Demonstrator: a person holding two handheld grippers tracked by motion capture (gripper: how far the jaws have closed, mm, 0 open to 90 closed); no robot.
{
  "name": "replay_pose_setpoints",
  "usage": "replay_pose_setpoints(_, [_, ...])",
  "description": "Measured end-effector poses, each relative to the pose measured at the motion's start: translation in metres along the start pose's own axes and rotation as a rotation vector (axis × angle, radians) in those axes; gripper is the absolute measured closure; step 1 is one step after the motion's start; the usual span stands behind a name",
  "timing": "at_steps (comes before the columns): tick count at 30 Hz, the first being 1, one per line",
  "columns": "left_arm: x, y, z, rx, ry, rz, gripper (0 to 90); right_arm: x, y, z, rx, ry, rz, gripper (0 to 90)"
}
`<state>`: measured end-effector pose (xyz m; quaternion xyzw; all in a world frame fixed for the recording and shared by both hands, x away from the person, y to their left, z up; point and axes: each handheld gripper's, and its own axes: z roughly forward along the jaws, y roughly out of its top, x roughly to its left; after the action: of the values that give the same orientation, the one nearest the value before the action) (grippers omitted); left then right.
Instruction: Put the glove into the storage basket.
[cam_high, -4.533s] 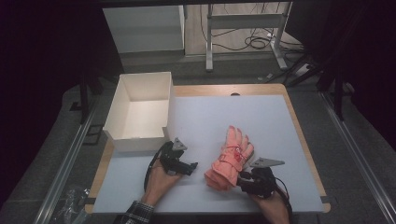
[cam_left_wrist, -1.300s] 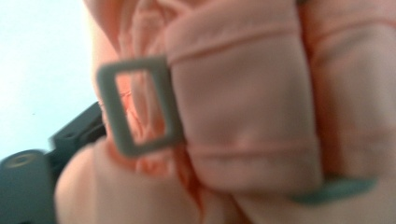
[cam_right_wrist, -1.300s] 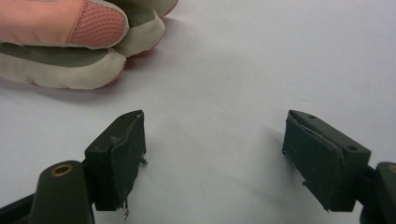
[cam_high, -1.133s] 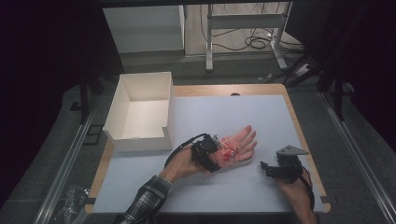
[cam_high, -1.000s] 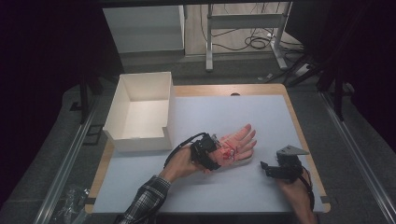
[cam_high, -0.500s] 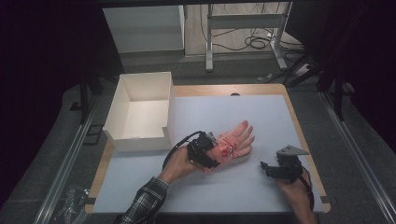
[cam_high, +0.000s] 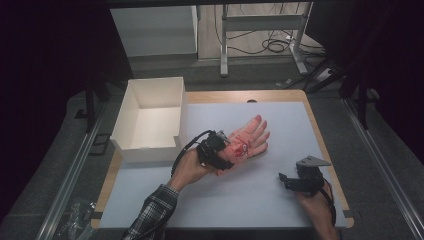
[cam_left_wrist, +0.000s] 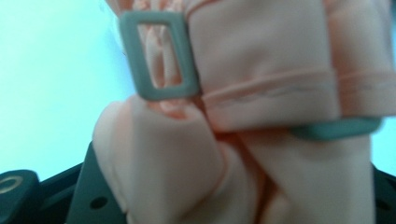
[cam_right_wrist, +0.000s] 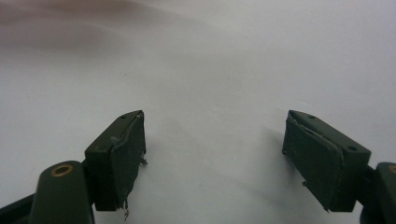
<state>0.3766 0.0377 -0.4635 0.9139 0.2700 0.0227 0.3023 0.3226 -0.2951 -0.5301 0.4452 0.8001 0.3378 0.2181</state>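
Table (cam_high: 260, 200) with a pale sheet over it; an open white box (cam_high: 150, 120) stands at its far left. A pink glove (cam_high: 247, 142), fingers spread, lies just right of the box, its cuff and grey buckle (cam_left_wrist: 159, 56) clamped in the left gripper (cam_high: 222, 152), whose jaws have just been closing. The right gripper (cam_high: 285, 180) rests near the right edge, jaws spread wide with nothing between them.

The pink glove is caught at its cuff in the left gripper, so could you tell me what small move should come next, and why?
Probably carry the pink glove leftward over the white box rim. The left gripper is shut on its cuff end, the glove's fingers point away from the box, the box stands open just beside it, and the right gripper rests open, apart.
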Motion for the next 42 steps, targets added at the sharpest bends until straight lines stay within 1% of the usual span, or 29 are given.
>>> replay_pose_setpoints(5, [0.005,0.01,-0.013,-0.011,0.035,-0.022,44.3,0.0,0.0,0.0,0.0,-0.001,0.0,21.4])
replay_pose_setpoints(11, [0.014,0.023,-0.032,-0.034,0.071,-0.064,44.0,0.0,0.0,0.0,-0.001,-0.001,0.0,21.4])
replay_pose_setpoints(14, [0.02,0.03,-0.042,-0.046,0.098,-0.089,44.0,0.0,0.0,0.0,-0.001,-0.001,-0.001,21.4])
replay_pose_setpoints(20, [0.032,0.043,-0.061,-0.055,0.159,-0.106,43.8,0.0,0.0,0.0,0.0,-0.001,-0.001,21.4])
replay_pose_setpoints(25, [0.044,0.049,-0.082,-0.071,0.21,-0.148,43.8,0.0,0.0,0.0,0.0,-0.002,-0.002,21.4])
replay_pose_setpoints(34, [0.061,0.047,-0.114,-0.104,0.285,-0.224,43.7,0.0,0.0,0.0,-0.001,0.0,-0.001,21.4])
replay_pose_setpoints(38, [0.068,0.043,-0.129,-0.104,0.318,-0.245,43.3,0.0,0.0,0.0,-0.001,0.0,-0.001,21.4])
replay_pose_setpoints(40, [0.073,0.039,-0.136,-0.102,0.34,-0.256,43.1,0.0,0.0,0.0,-0.001,-0.001,-0.002,21.4])
replay_pose_setpoints(42, [0.078,0.035,-0.144,-0.104,0.36,-0.273,43.0,0.0,0.0,0.0,-0.001,0.0,-0.002,21.4])
